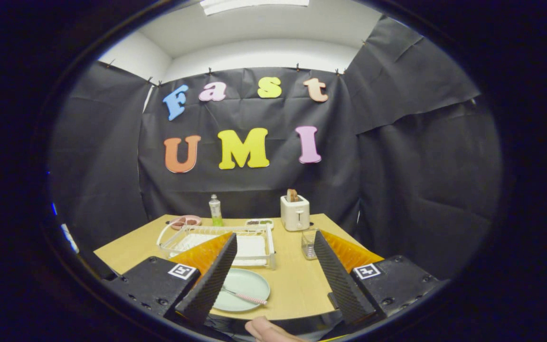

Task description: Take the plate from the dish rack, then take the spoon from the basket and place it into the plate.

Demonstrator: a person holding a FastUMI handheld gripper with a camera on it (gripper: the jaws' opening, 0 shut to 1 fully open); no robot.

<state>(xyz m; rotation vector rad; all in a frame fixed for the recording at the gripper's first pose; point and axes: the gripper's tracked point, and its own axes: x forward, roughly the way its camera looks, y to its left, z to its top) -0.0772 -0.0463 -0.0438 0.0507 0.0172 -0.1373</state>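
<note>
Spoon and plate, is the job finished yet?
It looks finished. The plate lies flat on the table, out of the dish rack, and the spoon rests in it. The gripper has its fingers open, holding nothing. Nothing seems left.

Lit evenly from a ceiling panel overhead, bright on the table, soft short shadows, sharp centre, strongly bowed and dim toward the rim.

The fingers (spread wide) hide part of the plate — and the dish rack.
</note>
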